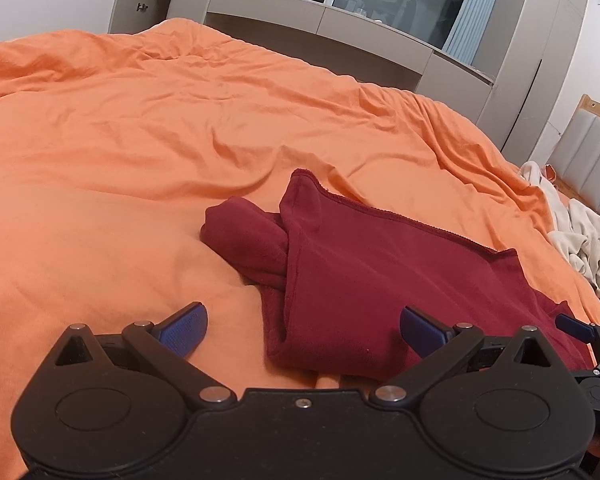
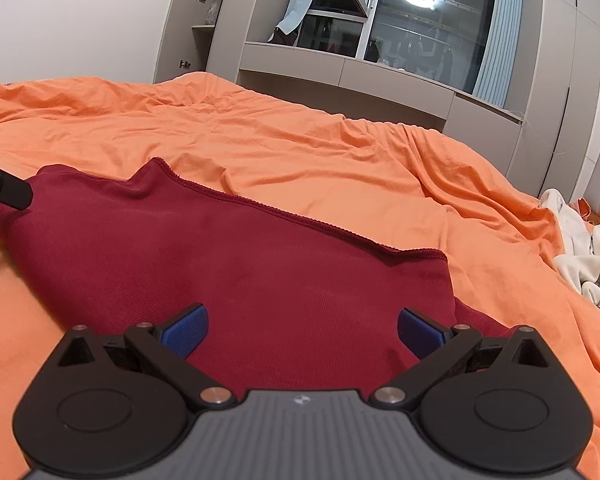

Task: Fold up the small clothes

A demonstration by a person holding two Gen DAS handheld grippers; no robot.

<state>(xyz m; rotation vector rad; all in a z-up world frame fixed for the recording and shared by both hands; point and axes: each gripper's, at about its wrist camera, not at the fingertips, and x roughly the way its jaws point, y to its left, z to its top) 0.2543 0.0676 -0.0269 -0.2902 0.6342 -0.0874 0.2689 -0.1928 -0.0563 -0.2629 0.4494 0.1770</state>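
Note:
A dark red garment (image 1: 360,276) lies on the orange bedsheet (image 1: 140,160), partly folded, with a bunched sleeve at its left and a stitched hem along its far edge. My left gripper (image 1: 303,330) is open and empty, just above the garment's near left edge. My right gripper (image 2: 302,330) is open and empty, low over the garment's (image 2: 228,256) near middle. The right gripper also shows at the right edge of the left wrist view (image 1: 592,332). Part of the left gripper shows at the left edge of the right wrist view (image 2: 4,188).
A heap of cream clothes (image 1: 580,236) lies on the bed's right side, also in the right wrist view (image 2: 588,264). Grey cabinets (image 2: 380,76) and a window stand beyond the bed's far edge. A padded headboard (image 1: 592,152) is at the right.

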